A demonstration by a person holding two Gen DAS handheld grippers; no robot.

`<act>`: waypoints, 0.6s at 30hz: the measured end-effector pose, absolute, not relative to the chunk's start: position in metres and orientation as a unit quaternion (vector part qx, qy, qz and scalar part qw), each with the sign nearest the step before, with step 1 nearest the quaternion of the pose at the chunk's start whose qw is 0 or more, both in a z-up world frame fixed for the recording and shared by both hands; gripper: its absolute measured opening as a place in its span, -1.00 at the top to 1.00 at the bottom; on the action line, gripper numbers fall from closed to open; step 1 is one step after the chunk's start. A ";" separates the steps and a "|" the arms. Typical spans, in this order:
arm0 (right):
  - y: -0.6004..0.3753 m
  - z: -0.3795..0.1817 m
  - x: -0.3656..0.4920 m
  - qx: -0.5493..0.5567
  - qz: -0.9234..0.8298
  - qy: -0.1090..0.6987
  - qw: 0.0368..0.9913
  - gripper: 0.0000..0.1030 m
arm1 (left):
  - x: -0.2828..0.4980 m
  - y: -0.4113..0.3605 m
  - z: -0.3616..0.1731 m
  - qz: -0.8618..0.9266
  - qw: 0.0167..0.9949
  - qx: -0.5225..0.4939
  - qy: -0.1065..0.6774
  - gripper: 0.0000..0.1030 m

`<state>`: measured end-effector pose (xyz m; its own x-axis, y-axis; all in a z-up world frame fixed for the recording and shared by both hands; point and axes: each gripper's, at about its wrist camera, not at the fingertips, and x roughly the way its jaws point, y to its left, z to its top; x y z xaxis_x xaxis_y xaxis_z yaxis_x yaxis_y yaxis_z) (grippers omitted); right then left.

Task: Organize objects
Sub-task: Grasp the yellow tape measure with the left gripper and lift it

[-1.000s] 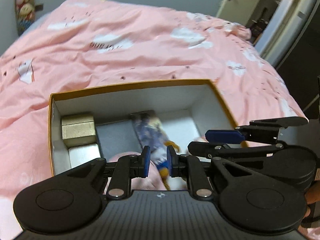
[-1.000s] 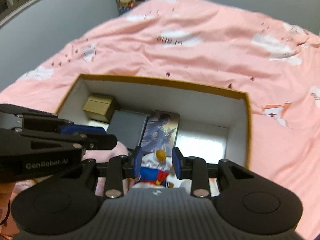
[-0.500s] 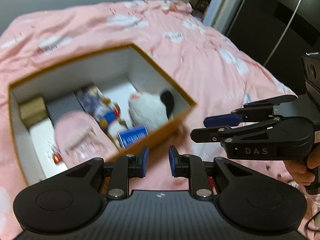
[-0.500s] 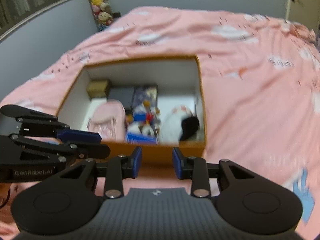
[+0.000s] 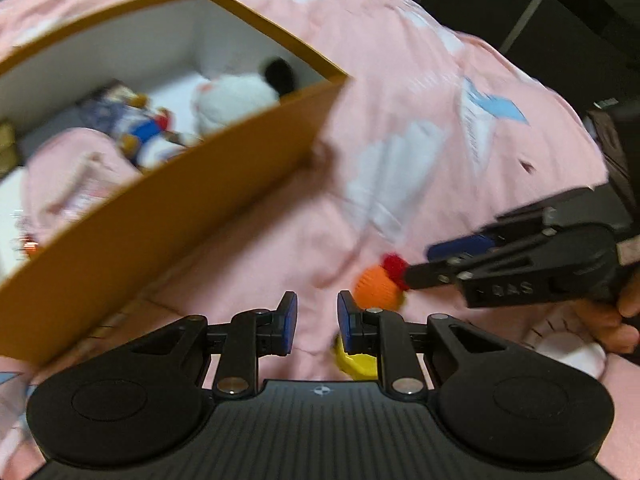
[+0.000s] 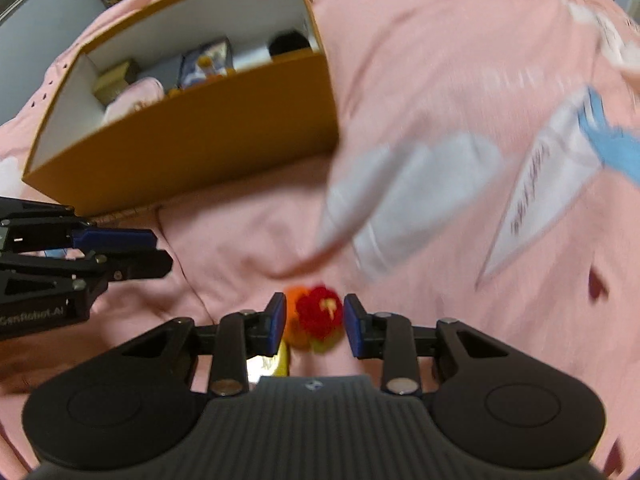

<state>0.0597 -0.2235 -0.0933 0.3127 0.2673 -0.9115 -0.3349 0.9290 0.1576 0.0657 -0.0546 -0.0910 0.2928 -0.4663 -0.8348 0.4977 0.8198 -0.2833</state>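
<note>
- Right gripper [image 6: 315, 322] spread wide, fingers either side of the red-and-orange knitted toy [image 6: 316, 318], low centre.
- Left gripper [image 5: 313, 322] parted, empty.
- Orange box [image 6: 192, 128] upper left.

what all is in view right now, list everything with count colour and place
box: 1, orange outside, white inside, on the bed, open top
plush toys and small items in the box: several, mixed colours, blurred
knitted toy: 1, red and orange, on the bedspread between the right gripper's fingers
yellow object: 1, partly hidden under the left gripper
bedspread: 1, pink with white patches
left gripper: 1, black with blue pads, open, empty
right gripper: 1, open around the knitted toy
</note>
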 end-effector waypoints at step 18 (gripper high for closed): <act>-0.237 -0.120 0.068 0.018 0.184 0.587 0.788 0.09 | 0.072 -0.110 -0.156 -0.254 0.726 0.013 0.639 -0.52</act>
<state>0.0679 -0.2372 -0.1196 0.2434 0.3108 -0.9188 -0.2678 0.9320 0.2443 0.0716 -0.1101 -0.1560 0.0552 -0.3527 -0.9341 0.3860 0.8703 -0.3058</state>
